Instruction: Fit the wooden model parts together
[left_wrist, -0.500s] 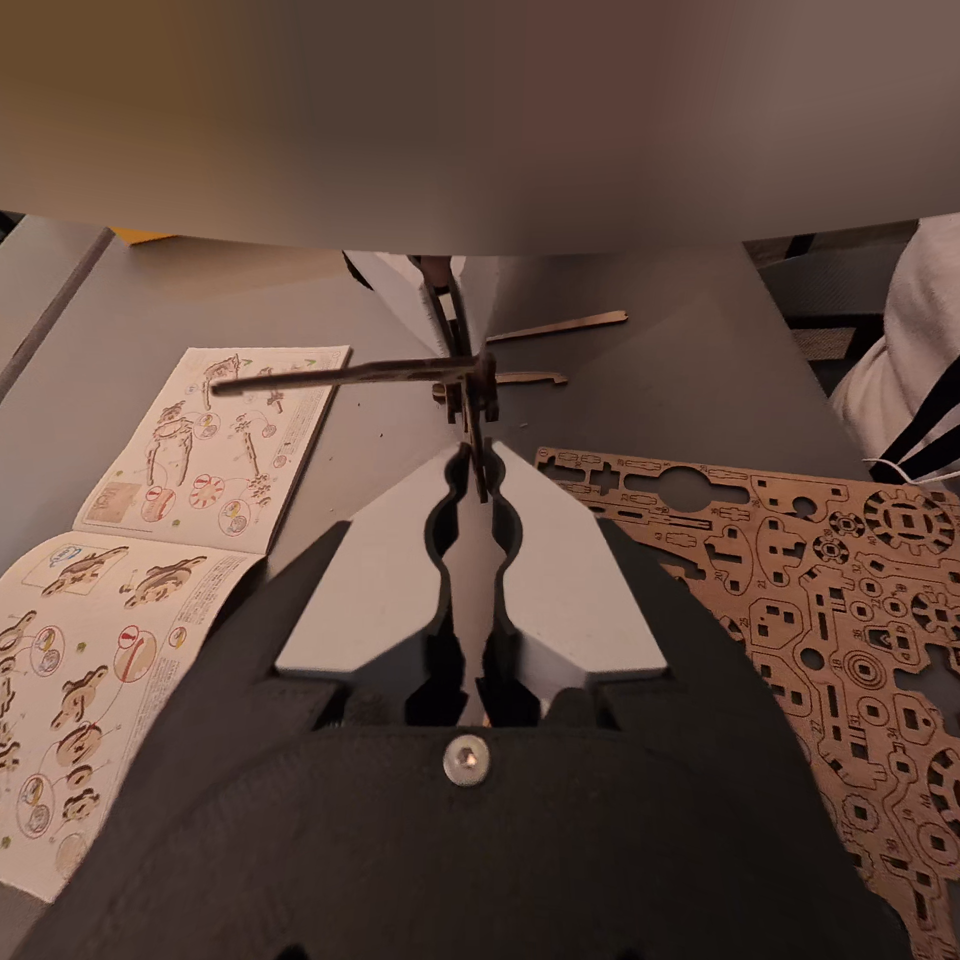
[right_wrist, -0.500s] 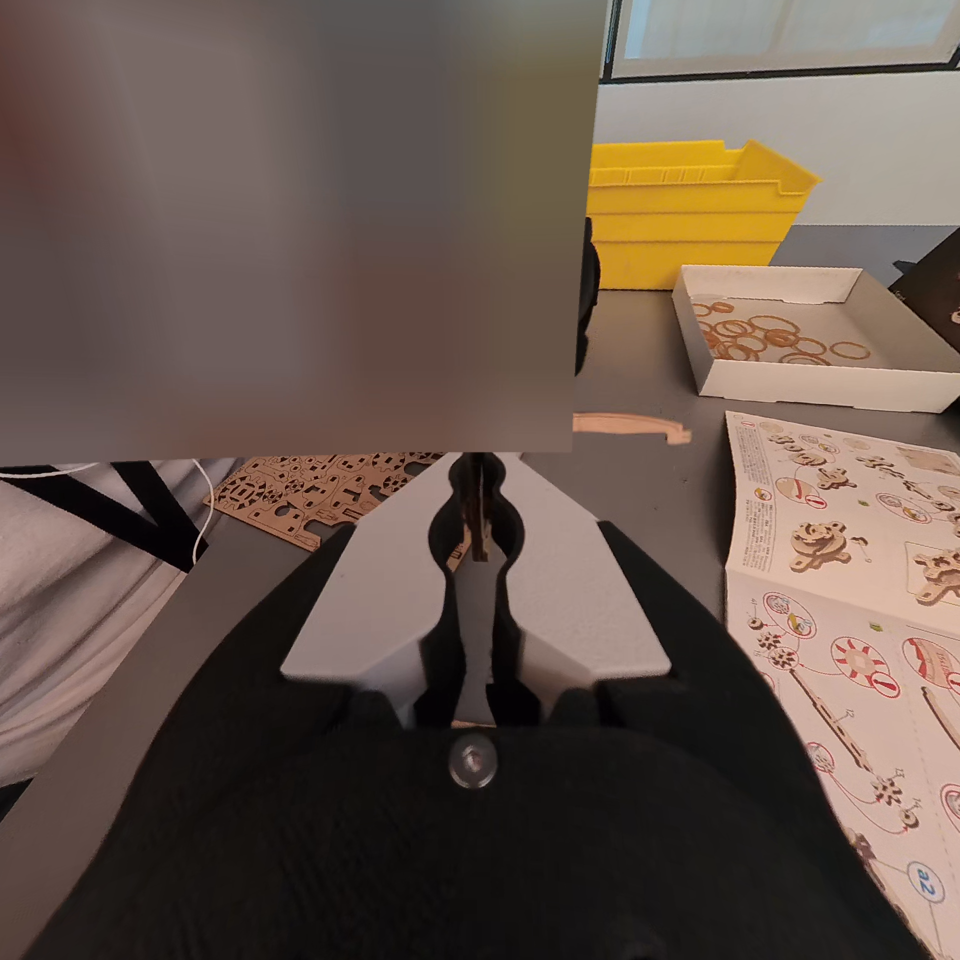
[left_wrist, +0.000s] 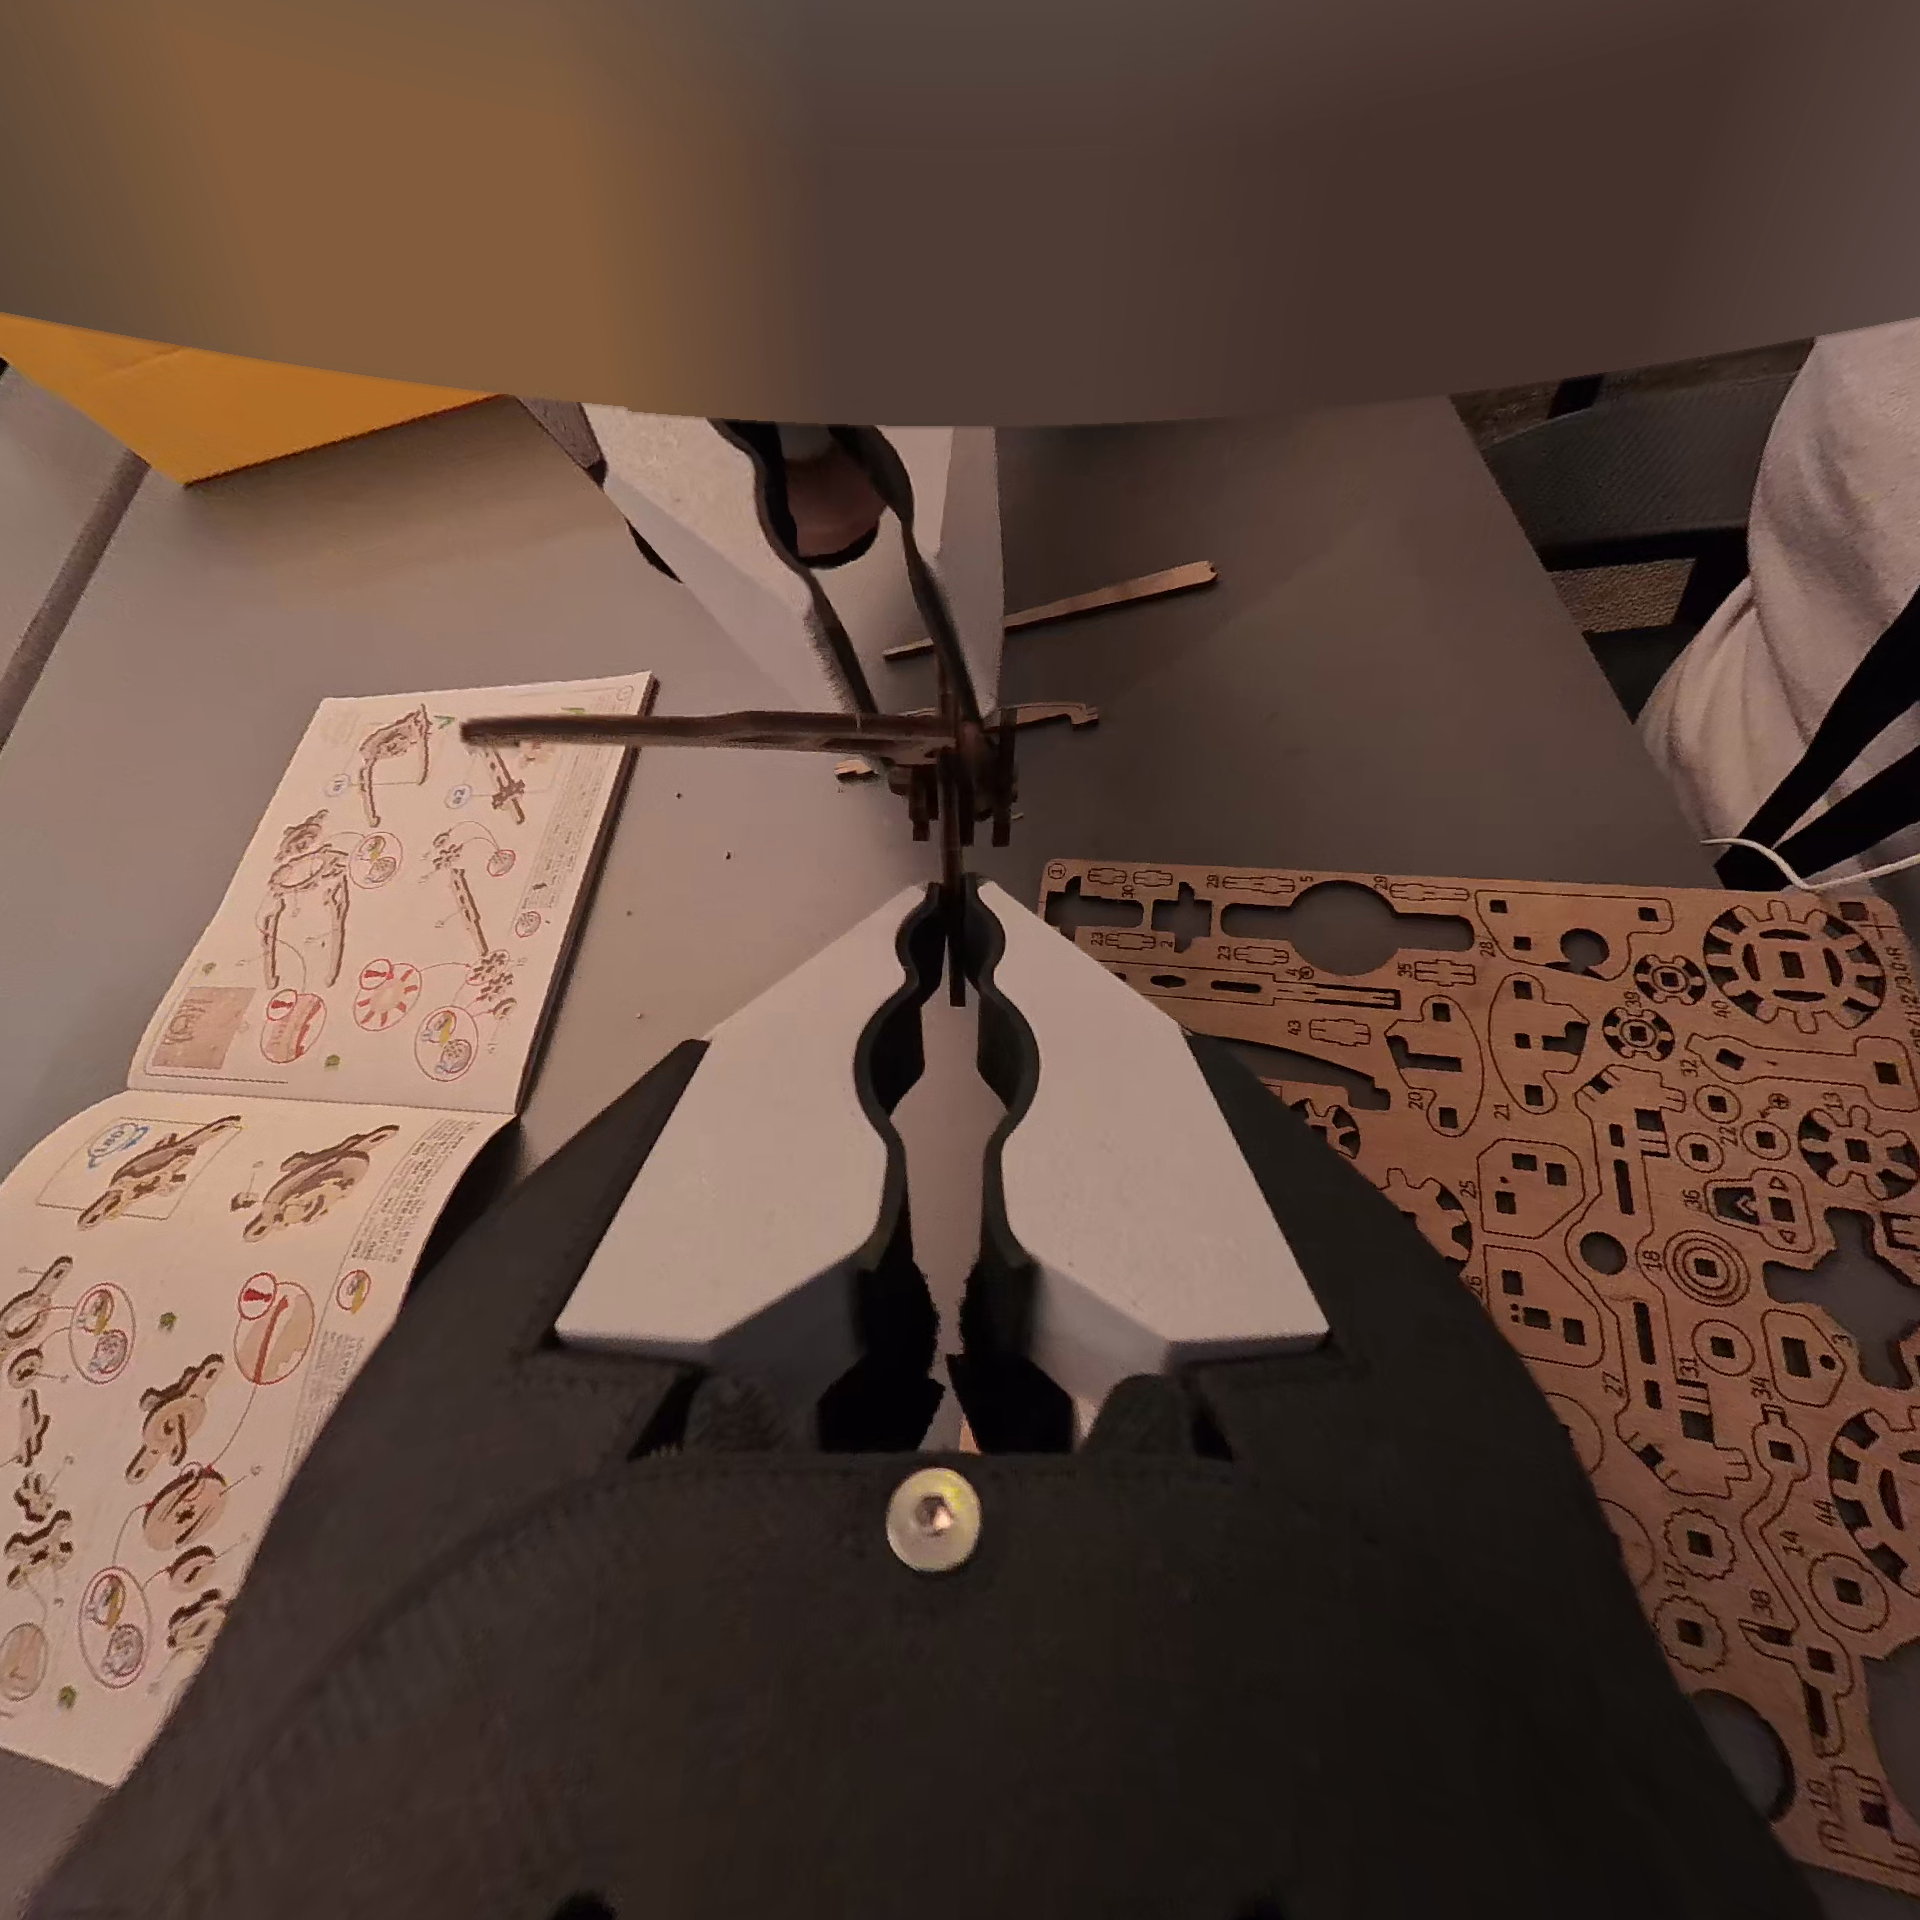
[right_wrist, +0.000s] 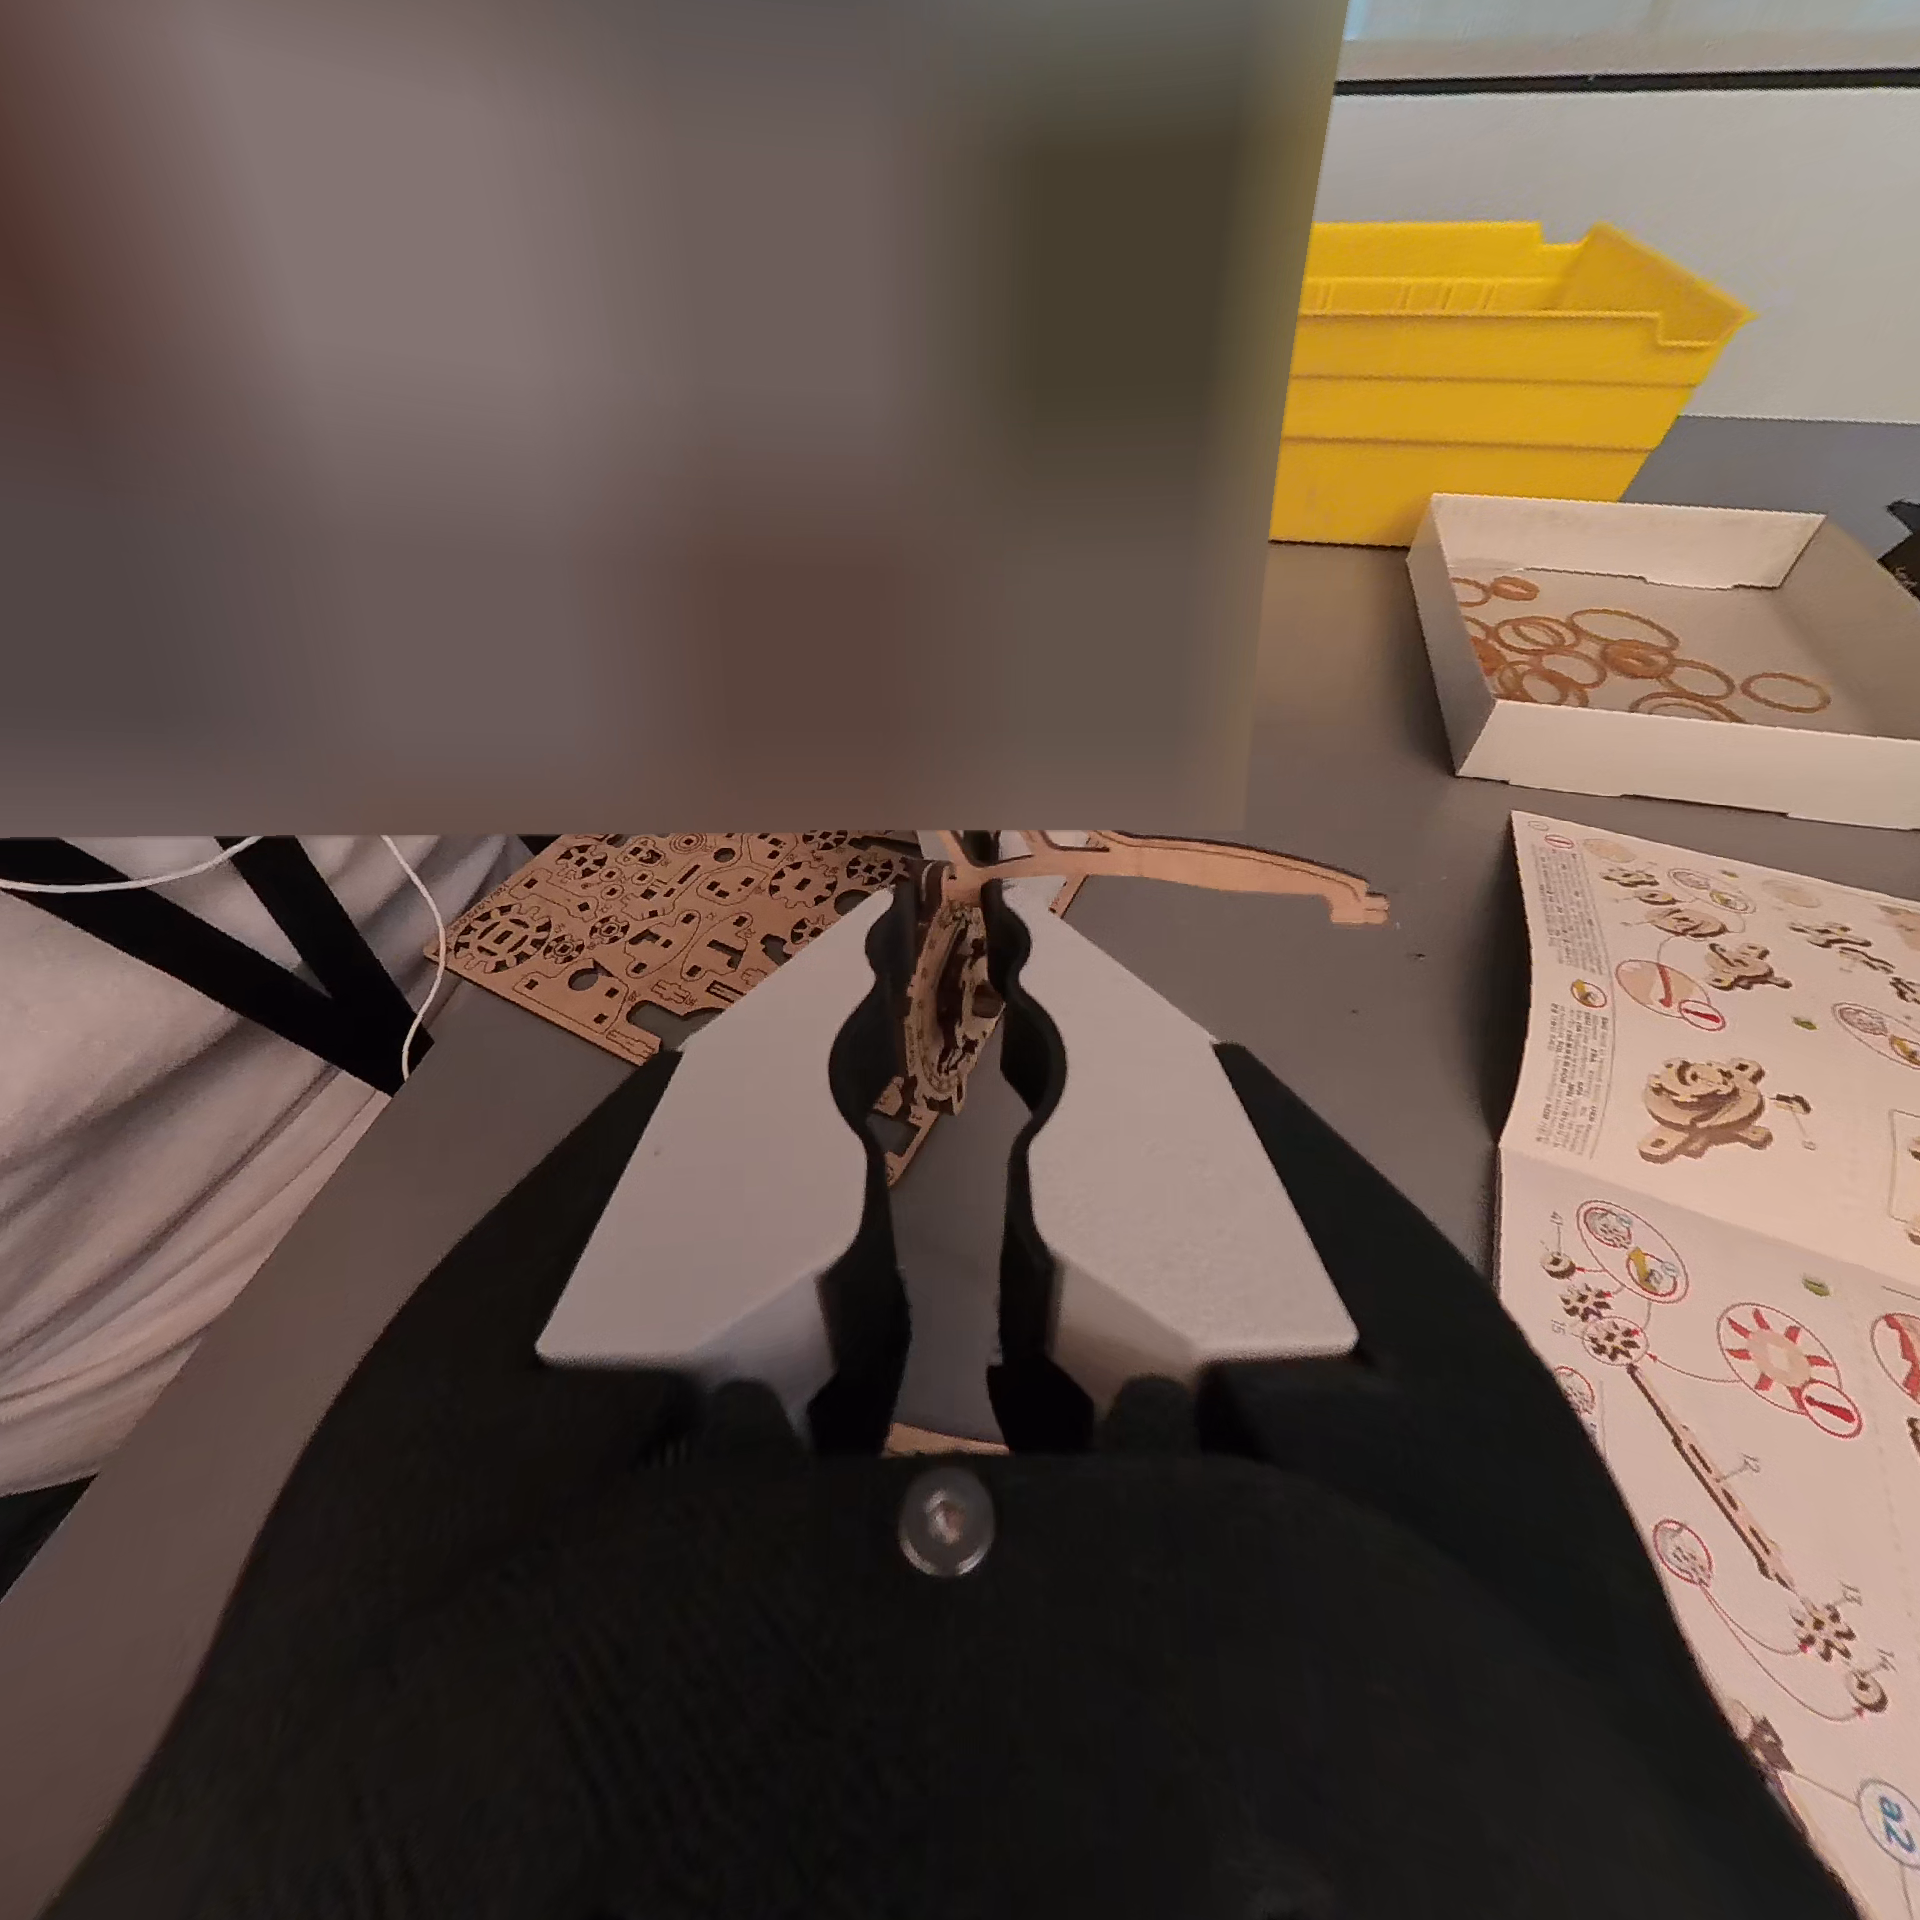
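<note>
Wooden model (left_wrist: 951, 790) — between both closed grippers

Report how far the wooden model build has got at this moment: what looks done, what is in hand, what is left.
Done: several small pieces already sit slotted on the wooden assembly, with its long arm.
In hand: the left gripper pinches its lower tab; the right gripper closes around its gear-like disc.
Left: most pieces remain uncut in the parts sheet, and two loose strips lie on the table.

Engraved part numbers on wooden sheet (left_wrist: 1558, 1195); printed text and step numbers on instruction booklet (left_wrist: 343, 987).
</note>
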